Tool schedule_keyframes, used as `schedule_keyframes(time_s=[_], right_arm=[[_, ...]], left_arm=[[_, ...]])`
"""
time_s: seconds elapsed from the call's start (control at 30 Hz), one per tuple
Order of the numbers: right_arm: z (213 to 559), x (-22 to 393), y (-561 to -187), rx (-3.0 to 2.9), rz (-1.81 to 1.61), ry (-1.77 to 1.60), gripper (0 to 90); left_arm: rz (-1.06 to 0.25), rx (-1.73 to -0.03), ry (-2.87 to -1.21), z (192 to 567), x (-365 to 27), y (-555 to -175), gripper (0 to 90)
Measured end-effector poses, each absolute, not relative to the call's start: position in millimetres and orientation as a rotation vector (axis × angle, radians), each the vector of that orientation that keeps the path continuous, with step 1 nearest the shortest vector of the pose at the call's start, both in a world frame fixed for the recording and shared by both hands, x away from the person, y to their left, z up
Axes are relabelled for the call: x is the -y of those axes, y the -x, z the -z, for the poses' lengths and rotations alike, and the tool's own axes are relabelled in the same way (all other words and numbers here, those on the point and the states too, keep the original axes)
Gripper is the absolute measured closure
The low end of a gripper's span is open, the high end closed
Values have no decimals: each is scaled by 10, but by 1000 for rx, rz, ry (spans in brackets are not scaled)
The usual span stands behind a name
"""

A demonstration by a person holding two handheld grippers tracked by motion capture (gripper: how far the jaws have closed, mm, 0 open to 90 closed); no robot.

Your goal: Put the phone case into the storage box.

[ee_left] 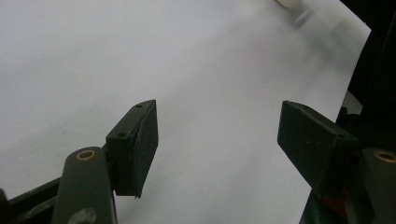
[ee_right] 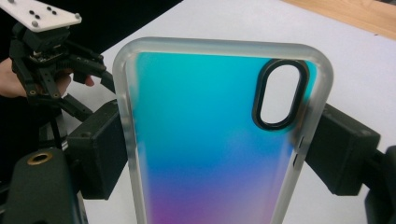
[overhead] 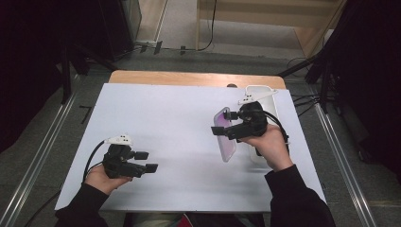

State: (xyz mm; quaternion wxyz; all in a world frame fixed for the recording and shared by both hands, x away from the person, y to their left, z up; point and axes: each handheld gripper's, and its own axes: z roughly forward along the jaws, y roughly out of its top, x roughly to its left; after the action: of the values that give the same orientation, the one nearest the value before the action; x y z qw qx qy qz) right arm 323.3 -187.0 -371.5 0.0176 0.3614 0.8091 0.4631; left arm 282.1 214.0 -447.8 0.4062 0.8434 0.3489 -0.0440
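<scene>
One phone case, two grippers, one white tray.

The right gripper clamps the single phone case by its long edges, right of centre in the high view, lifted off the white sheet. The left gripper, lower left, has wide, empty jaws. One tray lies at the upper right, behind the right hand.

Overhead light falls evenly on my white table; the surroundings stay dark. My tongs cast soft shadows. The close views are slightly blurred, grainy at the far edges.
</scene>
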Motion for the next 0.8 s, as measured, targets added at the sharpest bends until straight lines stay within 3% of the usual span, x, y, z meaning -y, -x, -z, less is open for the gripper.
schedule_keyframes(time_s=[0.8], right_arm=[[3489, 2357, -3221, -2368, -1459, -1216, 149]], left_arm=[[112, -890, -2133, 4476, -2163, -2814, 289]])
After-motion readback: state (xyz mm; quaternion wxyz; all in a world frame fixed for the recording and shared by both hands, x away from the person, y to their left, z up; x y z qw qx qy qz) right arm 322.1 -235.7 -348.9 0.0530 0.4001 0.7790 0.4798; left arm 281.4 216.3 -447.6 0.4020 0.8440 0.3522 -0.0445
